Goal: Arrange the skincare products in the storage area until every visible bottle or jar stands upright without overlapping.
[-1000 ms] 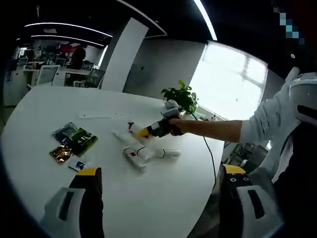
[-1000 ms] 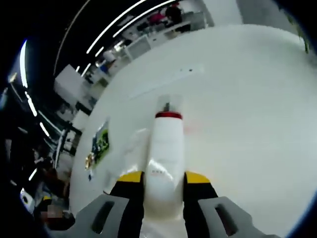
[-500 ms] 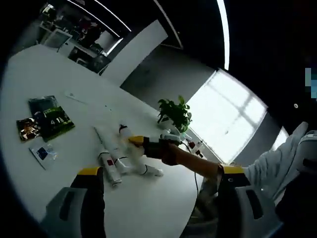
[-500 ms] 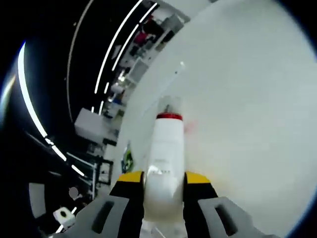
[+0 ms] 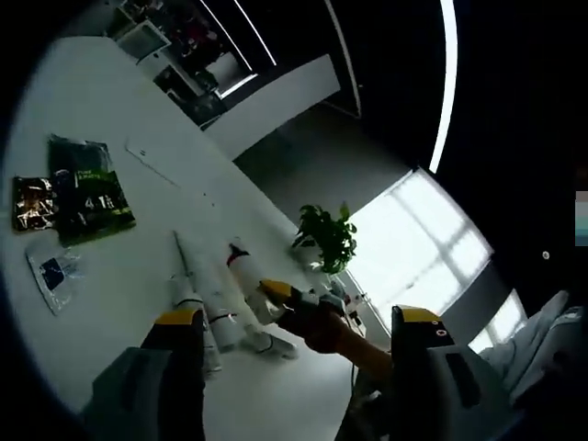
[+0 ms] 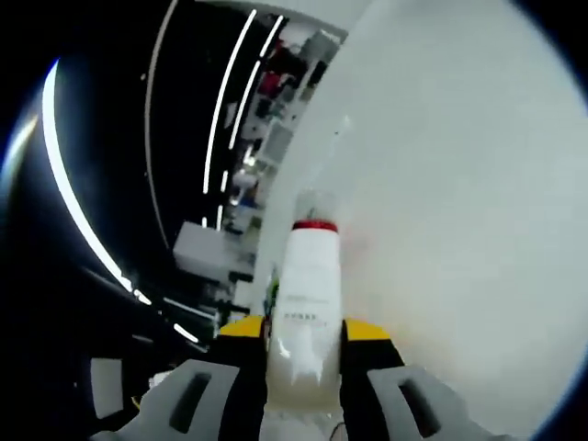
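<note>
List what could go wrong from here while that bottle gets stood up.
The right gripper pinches the white bottle near its base, so it may pivot or slip as it is set down. In the left gripper view, other white bottles and tubes lie crowded beside it on the table, so it could land on one and topple.

The right gripper [image 6: 303, 344] rises from the bottom centre of the right gripper view, its yellow-tipped jaws pressed against both sides of a white bottle [image 6: 306, 303] — clamped. In the left gripper view the left gripper [image 5: 299, 335] stands at the bottom with jaws wide apart, nothing between them. Between them, lower centre, the person's hand [image 5: 322, 328] reaches in from the right.
</note>
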`<state>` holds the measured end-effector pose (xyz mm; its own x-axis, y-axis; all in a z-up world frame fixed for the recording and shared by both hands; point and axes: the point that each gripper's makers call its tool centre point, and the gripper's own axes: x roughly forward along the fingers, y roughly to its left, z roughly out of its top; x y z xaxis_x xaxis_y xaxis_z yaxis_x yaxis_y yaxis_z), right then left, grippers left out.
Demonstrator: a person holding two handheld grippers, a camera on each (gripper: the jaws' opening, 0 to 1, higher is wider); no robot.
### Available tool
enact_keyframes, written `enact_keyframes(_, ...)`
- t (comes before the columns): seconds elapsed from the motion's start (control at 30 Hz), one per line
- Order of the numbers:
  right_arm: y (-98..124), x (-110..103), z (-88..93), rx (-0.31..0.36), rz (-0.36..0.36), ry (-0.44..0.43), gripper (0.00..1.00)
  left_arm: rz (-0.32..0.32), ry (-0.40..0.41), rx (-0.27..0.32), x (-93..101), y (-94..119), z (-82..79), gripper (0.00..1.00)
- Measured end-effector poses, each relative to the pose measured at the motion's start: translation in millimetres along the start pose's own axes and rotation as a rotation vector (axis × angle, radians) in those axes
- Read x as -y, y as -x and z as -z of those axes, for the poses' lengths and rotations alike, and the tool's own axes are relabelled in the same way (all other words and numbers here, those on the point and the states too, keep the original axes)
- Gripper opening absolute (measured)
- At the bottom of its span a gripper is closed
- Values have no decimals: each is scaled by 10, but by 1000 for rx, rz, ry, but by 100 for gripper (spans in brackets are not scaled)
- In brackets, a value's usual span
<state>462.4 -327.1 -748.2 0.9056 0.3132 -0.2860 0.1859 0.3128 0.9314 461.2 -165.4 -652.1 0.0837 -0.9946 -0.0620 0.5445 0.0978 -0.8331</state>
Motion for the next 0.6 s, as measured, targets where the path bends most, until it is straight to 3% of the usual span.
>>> enact_keyframes(0.13, 41, -132, 36, 5, -48, -5, 22, 16, 38, -3, -10, -104, 18, 78)
enact_keyframes(0.37, 124, -410, 235, -40, -99, 61, 22, 53, 106, 1, 37, -276, 14, 78)
enact_keyframes(0.6, 187, -736, 580, -93, -186, 85, 22, 46, 111, -10, 36, -349, 51, 79)
